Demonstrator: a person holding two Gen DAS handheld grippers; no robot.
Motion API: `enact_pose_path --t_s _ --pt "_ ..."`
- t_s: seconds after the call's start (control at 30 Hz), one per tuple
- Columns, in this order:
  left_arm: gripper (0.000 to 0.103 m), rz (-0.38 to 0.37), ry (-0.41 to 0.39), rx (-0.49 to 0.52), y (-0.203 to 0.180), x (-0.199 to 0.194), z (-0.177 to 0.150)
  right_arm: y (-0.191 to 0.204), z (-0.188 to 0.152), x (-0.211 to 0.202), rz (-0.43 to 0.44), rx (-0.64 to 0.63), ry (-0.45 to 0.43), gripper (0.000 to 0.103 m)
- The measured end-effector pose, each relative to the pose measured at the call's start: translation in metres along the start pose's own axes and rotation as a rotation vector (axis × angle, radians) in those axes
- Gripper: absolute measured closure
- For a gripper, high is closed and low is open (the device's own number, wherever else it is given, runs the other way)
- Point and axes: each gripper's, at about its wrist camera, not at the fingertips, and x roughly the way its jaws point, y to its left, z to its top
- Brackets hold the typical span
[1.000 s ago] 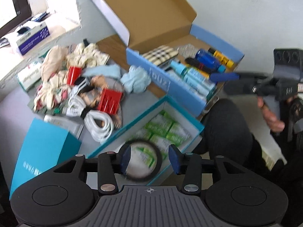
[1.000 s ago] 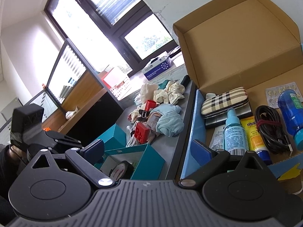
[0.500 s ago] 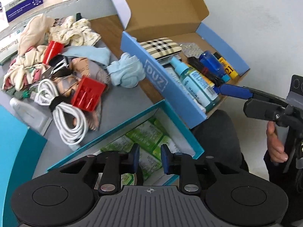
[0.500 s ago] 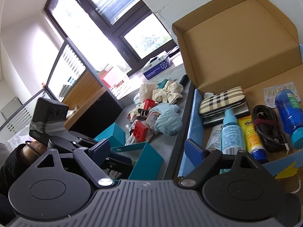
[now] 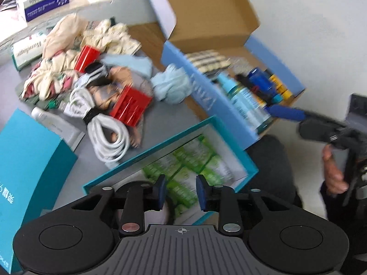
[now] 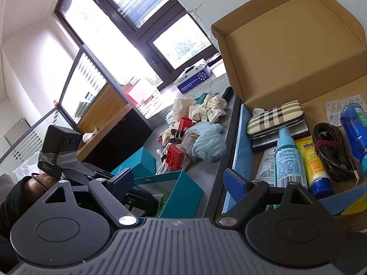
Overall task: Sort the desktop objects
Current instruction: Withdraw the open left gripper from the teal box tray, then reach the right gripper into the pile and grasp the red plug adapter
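Note:
My left gripper [image 5: 180, 192] is open over the teal box [image 5: 160, 146], which holds green packets [image 5: 192, 160]. A round black-rimmed thing [image 5: 160, 213] lies partly hidden under its left finger; nothing sits between the pads. My right gripper [image 6: 181, 178] is wide open and empty, near the front wall of the blue cardboard box [image 6: 240, 142]. That box holds a plaid case [image 6: 275, 119], spray bottles [image 6: 290, 158], a yellow tube [image 6: 313, 160] and a black cable [image 6: 330, 146]. On the grey desk lie a white cable [image 5: 107, 128], red clips [image 5: 130, 107] and cloths [image 5: 172, 87].
A teal lid [image 5: 29, 158] leans at the left. A bandage box [image 5: 27, 50] and a glove box [image 5: 45, 0] sit at the back. The cardboard box's lid [image 6: 289, 36] stands open against the wall. My right hand and its gripper [image 5: 321, 126] show at the right.
My left gripper carried the round thing down into the teal box and opened, letting it go. The right gripper has stayed open and barely moved.

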Motion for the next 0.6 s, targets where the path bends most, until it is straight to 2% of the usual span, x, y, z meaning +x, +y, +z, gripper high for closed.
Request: enact_pose_path --t_s 0.07,0.13,0.17,0.2,0.3,0.4,0.47,0.57,0.6 --pt "0.056 -0.034 -0.058 0.002 -0.001 -0.011 -0.001 0.001 0.000 0.000 -0.001 -0.002 0.000 0.013" --pt "0.053 -0.044 -0.120 -0.002 -0.001 -0.022 -0.001 0.001 0.000 0.000 -0.003 0.000 0.003 0.013" --pt "0.046 -0.043 -0.152 -0.004 -0.001 -0.028 -0.001 0.001 0.000 0.000 -0.004 0.002 0.006 0.013" --pt "0.035 -0.017 -0.188 -0.007 0.000 -0.032 -0.001 0.001 0.000 0.000 -0.005 0.004 0.009 0.013" --pt "0.016 0.053 -0.297 -0.027 0.004 -0.045 -0.003 0.001 0.000 0.001 -0.005 0.008 0.014 0.013" --pt "0.012 0.085 -0.408 -0.082 0.013 -0.055 -0.009 0.002 0.000 0.002 -0.006 0.007 0.017 0.013" --pt "0.007 0.151 -0.484 -0.098 0.015 -0.060 -0.015 0.003 0.000 0.003 -0.006 0.004 0.019 0.013" --pt "0.004 0.306 -0.616 -0.092 0.006 -0.065 -0.027 0.006 0.002 0.006 -0.010 -0.007 0.022 0.012" --pt "0.000 0.360 -0.657 -0.082 0.000 -0.066 -0.032 0.008 0.004 0.007 -0.013 -0.013 0.023 0.012"
